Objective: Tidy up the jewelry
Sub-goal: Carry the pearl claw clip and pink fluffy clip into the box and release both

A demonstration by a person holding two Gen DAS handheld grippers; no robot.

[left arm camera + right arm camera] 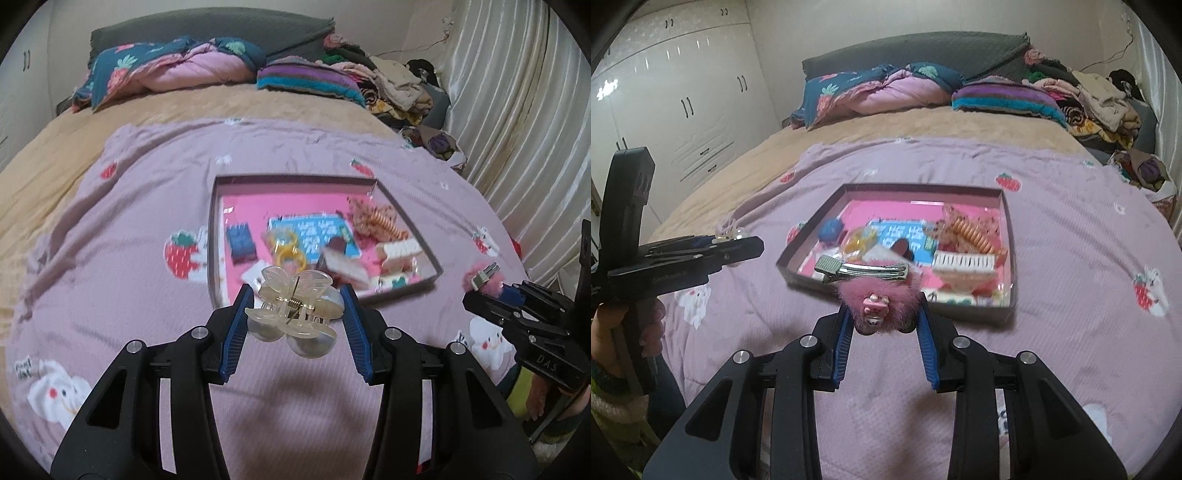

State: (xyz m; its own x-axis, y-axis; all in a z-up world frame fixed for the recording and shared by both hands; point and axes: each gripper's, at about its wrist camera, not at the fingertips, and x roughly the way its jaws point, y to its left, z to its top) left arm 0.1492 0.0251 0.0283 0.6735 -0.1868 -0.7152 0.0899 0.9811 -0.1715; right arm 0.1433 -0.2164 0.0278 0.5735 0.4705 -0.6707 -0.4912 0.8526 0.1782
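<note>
My left gripper [297,295] is shut on a clear butterfly claw clip with pearl balls [295,308], held above the purple blanket in front of the tray. My right gripper [884,308] is shut on a fluffy pink hair clip with a metal clasp [875,291], also just before the tray. The shallow box tray with a pink floor [216,236] [1012,236] lies on the bed and holds several hair accessories: a blue card, yellow rings, an orange spiral clip, comb clips. The right gripper shows at the right edge of the left wrist view [484,277]; the left gripper shows at the left of the right wrist view [731,240].
The purple strawberry-print blanket [147,332] covers a tan bed. Pillows and folded quilts [886,88] lie at the headboard, a clothes pile [1100,99] at the far right. White wardrobes [683,103] stand left, a curtain [517,110] right.
</note>
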